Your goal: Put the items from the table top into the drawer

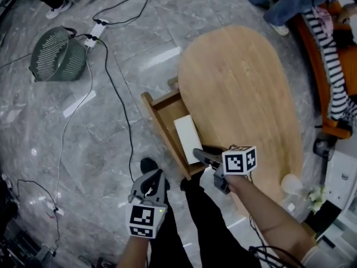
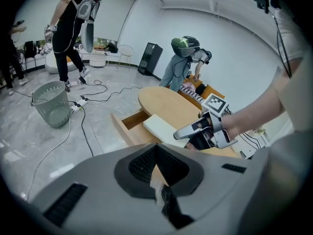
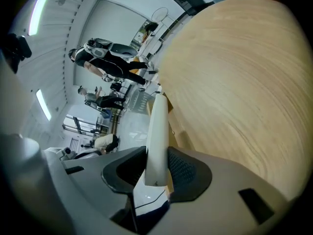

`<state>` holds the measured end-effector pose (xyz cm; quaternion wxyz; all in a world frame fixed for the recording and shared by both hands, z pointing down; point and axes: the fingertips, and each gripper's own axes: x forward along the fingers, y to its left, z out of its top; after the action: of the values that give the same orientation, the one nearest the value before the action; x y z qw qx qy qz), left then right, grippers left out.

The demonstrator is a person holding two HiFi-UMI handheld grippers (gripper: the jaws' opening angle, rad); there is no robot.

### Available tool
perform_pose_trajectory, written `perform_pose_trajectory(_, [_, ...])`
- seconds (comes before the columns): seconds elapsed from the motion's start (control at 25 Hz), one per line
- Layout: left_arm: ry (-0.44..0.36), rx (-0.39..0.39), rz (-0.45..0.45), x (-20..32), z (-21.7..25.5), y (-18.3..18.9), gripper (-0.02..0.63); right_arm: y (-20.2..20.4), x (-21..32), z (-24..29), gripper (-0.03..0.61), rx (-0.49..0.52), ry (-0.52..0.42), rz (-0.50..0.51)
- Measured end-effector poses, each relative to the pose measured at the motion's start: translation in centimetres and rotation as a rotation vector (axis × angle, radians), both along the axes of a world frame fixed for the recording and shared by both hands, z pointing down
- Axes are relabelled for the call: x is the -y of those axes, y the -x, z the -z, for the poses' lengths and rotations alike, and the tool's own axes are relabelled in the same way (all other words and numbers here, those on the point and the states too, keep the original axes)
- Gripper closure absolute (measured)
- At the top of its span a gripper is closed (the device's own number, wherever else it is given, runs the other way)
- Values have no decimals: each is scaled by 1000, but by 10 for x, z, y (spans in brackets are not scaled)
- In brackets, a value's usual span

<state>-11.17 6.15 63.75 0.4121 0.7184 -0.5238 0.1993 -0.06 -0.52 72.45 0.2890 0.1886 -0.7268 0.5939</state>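
- Head view: the right gripper (image 1: 202, 155) is clamped on the near end of a flat white box (image 1: 187, 137). The box sits in the mouth of the open drawer (image 1: 158, 109) at the oval wooden table's (image 1: 240, 88) edge.
- Right gripper view: the box's thin edge is pinched between both pads.
- The left gripper (image 1: 149, 183) hangs over the floor beside the drawer, its jaws drawn together on nothing.

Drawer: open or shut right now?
Open. The drawer is pulled out from under the table, with its bare wooden inside showing. The right tool holds a white box over it.
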Motion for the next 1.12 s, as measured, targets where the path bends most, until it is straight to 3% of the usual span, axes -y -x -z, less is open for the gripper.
perform_pose_trajectory(0.12, [2,-3,8,-5,-4,7,614,6,0,-7,419,-33,-22,46])
perform_pose_trajectory(0.52, [7,-24,41,-15,-13,20,614,11,-12,-40,419,-177,21,29])
perform_pose_trajectory(0.92, [25,-41,37,-33,-23,19,614,19,-8,-54,413,-309,-79,29])
perform_pose_trajectory(1.12, [31,-51,34,-39,-24,14,614,16,-8,-50,373,-311,-108,59])
